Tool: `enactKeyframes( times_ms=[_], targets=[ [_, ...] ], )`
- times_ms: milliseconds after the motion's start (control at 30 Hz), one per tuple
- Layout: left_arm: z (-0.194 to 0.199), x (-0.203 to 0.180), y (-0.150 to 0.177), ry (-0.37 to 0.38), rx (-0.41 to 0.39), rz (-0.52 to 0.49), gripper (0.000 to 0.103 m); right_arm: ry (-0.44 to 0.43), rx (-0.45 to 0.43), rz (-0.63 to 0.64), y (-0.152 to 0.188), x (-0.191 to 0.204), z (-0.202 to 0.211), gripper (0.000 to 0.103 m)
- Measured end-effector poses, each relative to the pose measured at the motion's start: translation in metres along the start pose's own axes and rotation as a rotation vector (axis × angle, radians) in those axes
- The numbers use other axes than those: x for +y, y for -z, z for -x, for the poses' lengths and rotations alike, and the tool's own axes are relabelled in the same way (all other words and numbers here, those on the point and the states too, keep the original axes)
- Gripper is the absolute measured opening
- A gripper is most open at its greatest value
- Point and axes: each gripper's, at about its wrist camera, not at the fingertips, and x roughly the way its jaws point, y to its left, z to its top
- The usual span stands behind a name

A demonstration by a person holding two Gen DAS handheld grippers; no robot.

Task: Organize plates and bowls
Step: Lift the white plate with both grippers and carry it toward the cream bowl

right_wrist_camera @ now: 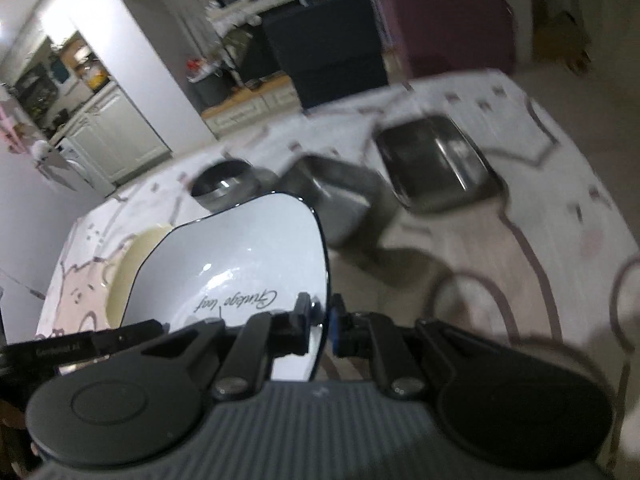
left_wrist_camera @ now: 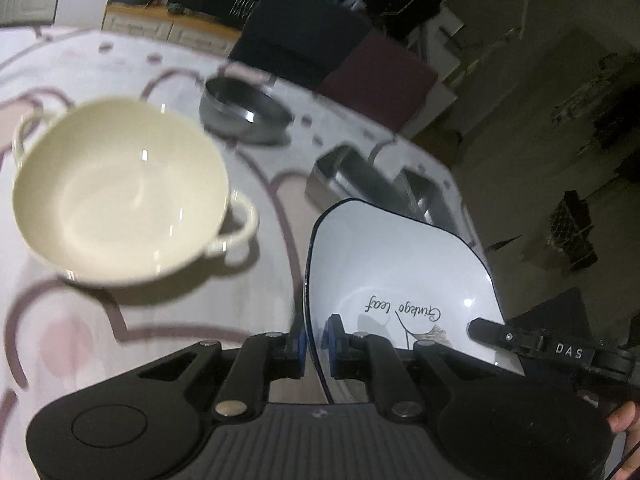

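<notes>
Left gripper (left_wrist_camera: 314,340): clenched on the left rim of the white plate, one blue pad inside the rim and one outside.
Right gripper (right_wrist_camera: 322,320): clenched on the opposite, right rim of the same plate, its fingers either side of the dark edge.
White plate (left_wrist_camera: 400,264): squarish with a thin dark border and cursive lettering inside; it is held between the two grippers, tilted, above the tablecloth.
Tablecloth (left_wrist_camera: 140,312): pale with mauve looping lines and small marks, covering the table under everything.
Cream bowl (left_wrist_camera: 120,192): round, two looped handles, upright on the cloth to the left of the plate and apart from it; in the right wrist view it is partly hidden behind the plate (right_wrist_camera: 240,256).
Rectangular steel tray (right_wrist_camera: 436,164): shallow, resting on the cloth beyond the plate, near the table's far right part.
Second steel tray (right_wrist_camera: 332,192): blurred, just beside the first, directly behind the plate.
Round steel dish (left_wrist_camera: 244,110): low-walled, farther back on the cloth, beyond the cream bowl.
Chairs (right_wrist_camera: 448,20): one dark and one maroon, at the table's far edge.
</notes>
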Motion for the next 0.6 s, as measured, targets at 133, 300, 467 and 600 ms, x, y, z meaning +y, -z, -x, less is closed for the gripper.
enactKeyframes(
  times_ms=[133, 300, 467, 600],
  targets=[
    [-0.017, 0.005, 0.009, -0.023, 0.051, 0.033, 0.011, 0.02, 0.078, -0.055, 0.013, -0.013, -0.014, 0.012],
    [-0.033, 0.006, 0.013, -0.039, 0.093, 0.081, 0.011, 0.082, 0.142, -0.055, 0.024, -0.02, -0.029, 0.014],
    [-0.047, 0.009, 0.012, -0.054, 0.121, 0.104, 0.011, 0.109, 0.175, -0.084, 0.017, -0.031, -0.044, 0.015],
    [-0.053, 0.012, 0.012, -0.055, 0.137, 0.117, 0.011, 0.129, 0.196, -0.086, 0.017, -0.036, -0.05, 0.015]
  ],
)
